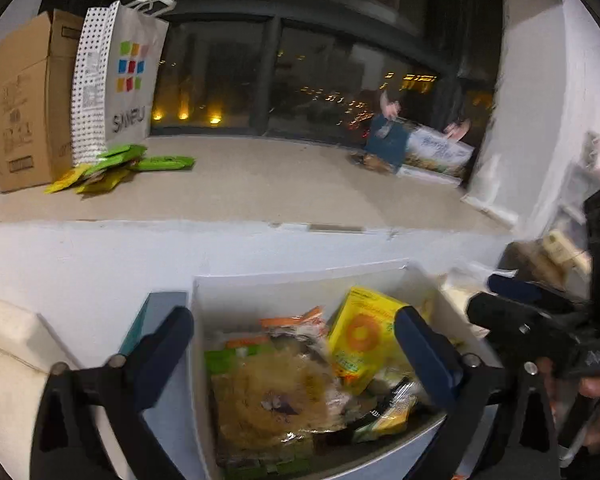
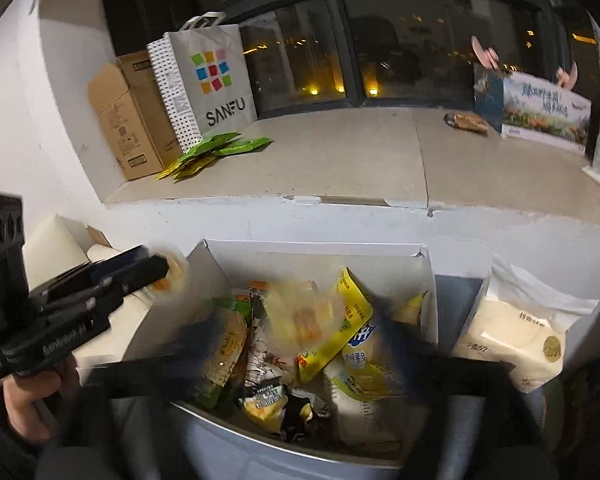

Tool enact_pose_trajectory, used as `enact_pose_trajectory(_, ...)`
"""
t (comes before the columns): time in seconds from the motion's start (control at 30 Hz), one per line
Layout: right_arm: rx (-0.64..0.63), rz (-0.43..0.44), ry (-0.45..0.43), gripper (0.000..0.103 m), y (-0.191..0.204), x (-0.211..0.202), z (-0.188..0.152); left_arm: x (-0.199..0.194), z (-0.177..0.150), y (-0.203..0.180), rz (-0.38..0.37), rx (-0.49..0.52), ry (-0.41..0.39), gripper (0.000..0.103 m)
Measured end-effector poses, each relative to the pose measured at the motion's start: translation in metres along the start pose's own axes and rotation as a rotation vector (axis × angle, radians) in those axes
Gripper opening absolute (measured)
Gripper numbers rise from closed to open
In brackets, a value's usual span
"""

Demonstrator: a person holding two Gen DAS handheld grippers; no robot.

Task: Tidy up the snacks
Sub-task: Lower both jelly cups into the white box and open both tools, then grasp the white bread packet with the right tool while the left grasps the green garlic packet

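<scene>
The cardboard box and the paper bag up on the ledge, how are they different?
The cardboard box is plain brown; the paper bag is pale grey with coloured squares and dark letters. The bag has handles on top and dotted sides; the box has an open flap instead. Both stand upright side by side on the ledge, with green snack packets lying at their feet.

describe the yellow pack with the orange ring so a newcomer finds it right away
Start at the white box below the stone window ledge; it is full of snack packs. Toward its right side, a bright yellow pack stands tilted above the rest. It alone carries a big orange ring on its front.
</scene>
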State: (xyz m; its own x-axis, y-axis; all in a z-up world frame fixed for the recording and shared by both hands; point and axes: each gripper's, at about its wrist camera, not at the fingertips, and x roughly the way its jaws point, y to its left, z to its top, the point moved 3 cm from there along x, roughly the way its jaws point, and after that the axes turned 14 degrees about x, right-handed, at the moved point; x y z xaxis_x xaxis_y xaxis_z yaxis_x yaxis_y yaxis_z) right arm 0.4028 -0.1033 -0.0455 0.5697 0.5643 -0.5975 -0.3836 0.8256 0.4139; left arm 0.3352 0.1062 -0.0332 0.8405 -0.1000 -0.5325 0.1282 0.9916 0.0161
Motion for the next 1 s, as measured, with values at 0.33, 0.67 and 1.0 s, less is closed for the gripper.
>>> enact_pose_trajectory(0.33, 0.004, 0.035, -0.071, 0.103, 0.007, -0.027, -0.001, -0.023, -0.001, -0.009, -0.016, 0.042, -0.023, 0.103)
enact_pose_trajectory(0.67, -0.089, 0.044, -0.083, 0.103, 0.021, -0.064, -0.026, -0.065, -0.014, -0.030, 0.010, 0.089, -0.053, 0.103)
enact_pose_trajectory(1.0, -0.217, 0.064, -0.043, 0.103, 0.014, -0.114, -0.102, -0.148, -0.100, -0.088, -0.117, 0.103, -0.102, 0.103)
